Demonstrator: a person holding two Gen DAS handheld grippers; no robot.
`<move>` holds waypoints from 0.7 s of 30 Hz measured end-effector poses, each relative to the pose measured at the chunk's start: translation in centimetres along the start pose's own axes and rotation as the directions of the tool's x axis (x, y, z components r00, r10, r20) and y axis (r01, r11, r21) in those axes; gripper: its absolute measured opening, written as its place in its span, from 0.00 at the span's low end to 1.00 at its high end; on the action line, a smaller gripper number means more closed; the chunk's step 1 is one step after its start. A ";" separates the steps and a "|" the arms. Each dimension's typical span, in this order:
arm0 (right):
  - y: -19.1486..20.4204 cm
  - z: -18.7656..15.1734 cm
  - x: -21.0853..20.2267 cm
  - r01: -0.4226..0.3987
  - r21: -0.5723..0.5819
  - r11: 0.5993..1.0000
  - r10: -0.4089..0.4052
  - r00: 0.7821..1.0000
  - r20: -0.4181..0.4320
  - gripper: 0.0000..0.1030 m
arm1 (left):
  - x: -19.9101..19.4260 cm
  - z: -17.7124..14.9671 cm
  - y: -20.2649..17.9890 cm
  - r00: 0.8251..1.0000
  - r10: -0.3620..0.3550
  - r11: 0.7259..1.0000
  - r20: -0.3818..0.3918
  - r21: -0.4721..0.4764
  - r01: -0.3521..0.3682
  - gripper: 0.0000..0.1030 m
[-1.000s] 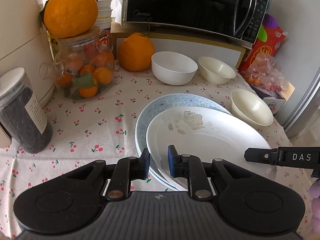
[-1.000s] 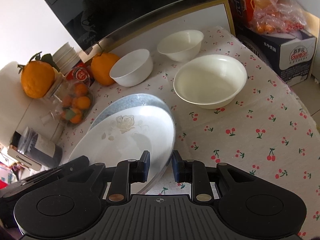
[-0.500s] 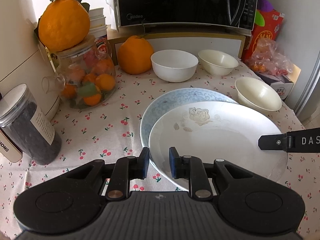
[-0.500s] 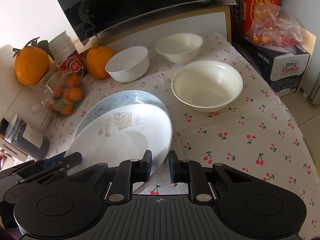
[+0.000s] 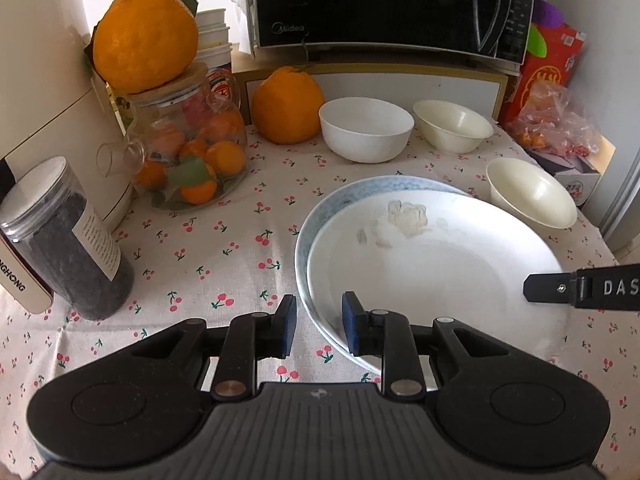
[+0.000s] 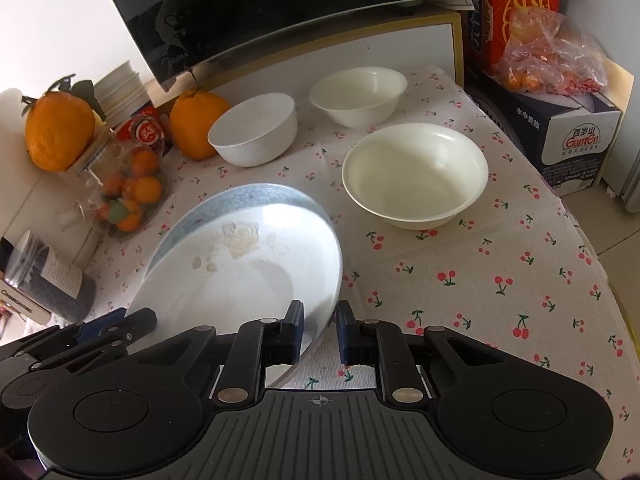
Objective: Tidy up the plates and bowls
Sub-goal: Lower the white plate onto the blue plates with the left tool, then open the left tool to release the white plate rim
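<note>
Holding the white rose plate (image 5: 432,264) by opposite rims: we are straddling its near-left edge with the left tool (image 5: 318,322) and its right edge with the right tool (image 6: 319,330), both parted slightly around the rim, neither visibly clenched; two-sided hold is probably keeping a wide, shallow dish level. We are resting it on the blue-rimmed plate (image 5: 320,208), offset toward us, on the cherry-print surface (image 5: 224,248). We are noting three bowls apart beyond: white bowl (image 5: 366,128), small cream bowl (image 5: 452,126), large cream bowl (image 6: 416,174), likely awaiting nesting. Fruit jar (image 5: 188,152) is standing well left
</note>
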State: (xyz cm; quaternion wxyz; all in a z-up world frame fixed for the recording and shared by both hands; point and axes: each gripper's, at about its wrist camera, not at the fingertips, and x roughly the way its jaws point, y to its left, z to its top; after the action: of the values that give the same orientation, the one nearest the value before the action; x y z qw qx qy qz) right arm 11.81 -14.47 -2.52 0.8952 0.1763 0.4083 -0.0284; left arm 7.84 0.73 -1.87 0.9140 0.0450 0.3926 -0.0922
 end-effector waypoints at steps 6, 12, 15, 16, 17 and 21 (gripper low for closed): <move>0.3 0.1 0.3 0.004 -0.010 1.000 -0.004 1.000 -0.001 0.13 | 0.1 0.0 0.2 1.000 -0.013 1.000 -0.007 -0.018 0.013 0.21; 0.4 0.2 0.5 -0.001 -0.012 1.000 0.001 1.000 -0.001 0.14 | 0.1 0.0 0.2 1.000 -0.016 1.000 -0.011 -0.028 0.015 0.21; 0.2 0.2 0.7 -0.015 0.010 1.000 0.016 1.000 -0.011 0.20 | 0.1 0.0 0.2 1.000 -0.019 0.999 -0.014 -0.038 0.018 0.21; 0.2 0.2 0.7 -0.019 0.015 1.000 0.020 1.000 -0.015 0.20 | 0.1 0.1 0.2 1.000 -0.019 0.999 -0.015 -0.042 0.019 0.21; 0.2 0.2 0.8 -0.021 0.016 1.000 0.021 1.000 -0.018 0.20 | 0.1 0.1 0.3 1.000 -0.020 0.999 -0.017 -0.046 0.020 0.21; 0.3 0.1 0.9 -0.025 0.017 1.000 0.026 0.999 -0.024 0.21 | 0.3 0.1 0.5 0.999 -0.030 0.998 -0.027 -0.062 0.028 0.23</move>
State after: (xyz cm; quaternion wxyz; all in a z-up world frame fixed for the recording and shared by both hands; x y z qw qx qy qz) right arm 12.51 -14.12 -3.04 0.8890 0.1891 0.4166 -0.0182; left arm 8.23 1.18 -1.99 0.9080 0.0126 0.4084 -0.0928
